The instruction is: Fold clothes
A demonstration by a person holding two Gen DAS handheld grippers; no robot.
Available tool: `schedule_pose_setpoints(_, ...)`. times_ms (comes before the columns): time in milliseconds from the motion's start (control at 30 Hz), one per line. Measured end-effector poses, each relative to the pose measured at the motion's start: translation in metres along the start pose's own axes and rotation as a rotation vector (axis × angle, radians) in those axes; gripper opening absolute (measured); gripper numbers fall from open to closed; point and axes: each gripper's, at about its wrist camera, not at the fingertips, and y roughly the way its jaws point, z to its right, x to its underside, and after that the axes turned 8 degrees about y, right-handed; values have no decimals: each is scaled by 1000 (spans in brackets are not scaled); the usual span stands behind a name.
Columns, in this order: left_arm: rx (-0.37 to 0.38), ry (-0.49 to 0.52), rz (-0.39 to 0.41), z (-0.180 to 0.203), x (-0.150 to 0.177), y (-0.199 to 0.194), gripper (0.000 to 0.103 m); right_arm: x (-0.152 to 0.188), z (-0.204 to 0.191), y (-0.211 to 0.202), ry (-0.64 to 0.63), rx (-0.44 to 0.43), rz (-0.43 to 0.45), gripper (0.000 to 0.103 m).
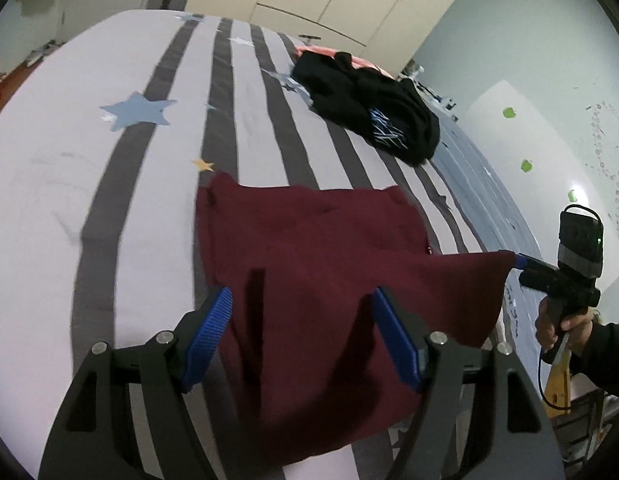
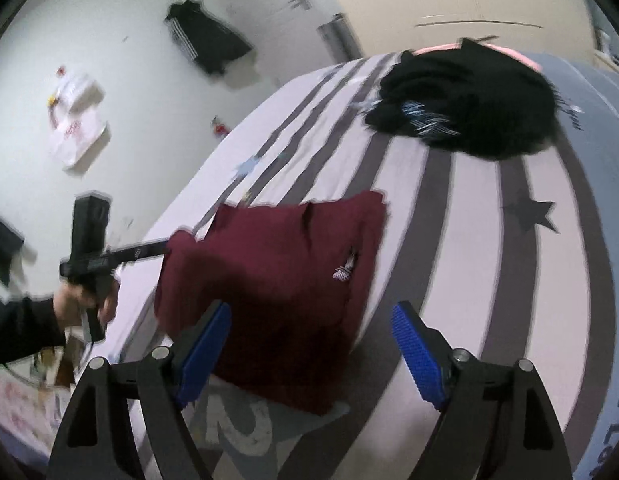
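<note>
Left wrist: maroon garment [image 1: 309, 256] on bed [image 1: 49, 184]

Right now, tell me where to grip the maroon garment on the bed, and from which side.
Take the maroon garment by its pointed corner, probably coming in from the bed's near edge with fingers low. That corner runs out to a point beyond the flat body, leaving a thin edge to pinch; the far edge lies flush on the striped sheet.
</note>
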Motion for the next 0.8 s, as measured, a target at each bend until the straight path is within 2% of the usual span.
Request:
schedule_pose_setpoints(133,52,-6,-10,1,0,11,69,-1,-14,14,-63,-17,1,79)
schedule_pose_setpoints(167,63,-7,-12,1,0,13,63,-3,-15,20,-68,-24,0,79)
schedule_pose_setpoints(200,74,-7,-15,2,0,15,49,-3,-16,23,-70,-33,-1,79)
schedule_pose_setpoints(267,82,5,-26,4,0,18,38,-6,-15,30,-61,-57,2,77)
schedule_pose_setpoints(300,86,10,-32,5,0,19,29,-8,-13,33,-49,-77,1,66)
schedule_pose_setpoints(367,65,37,-35,9,1,19,19,-9,-9,40,-15,-88,-14,48)
schedule_pose_setpoints(400,56,41,-32,11,2,19,16,-10,-6,43,2,-89,-22,41)
schedule_pose_setpoints(433,46,44,-28,12,2,18,15,-10,-4,47,14,-75,-32,38)
schedule_pose_setpoints(500,-16,79,-24,20,3,17,13,-9,-4,53,34,-23,-47,30)
schedule_pose_setpoints(633,-167,128,1,44,1,16,10,-11,-17,56,49,82,-27,24)
schedule_pose_setpoints(800,-268,101,42,45,-14,12,10,-28,-31,63,84,193,25,20)
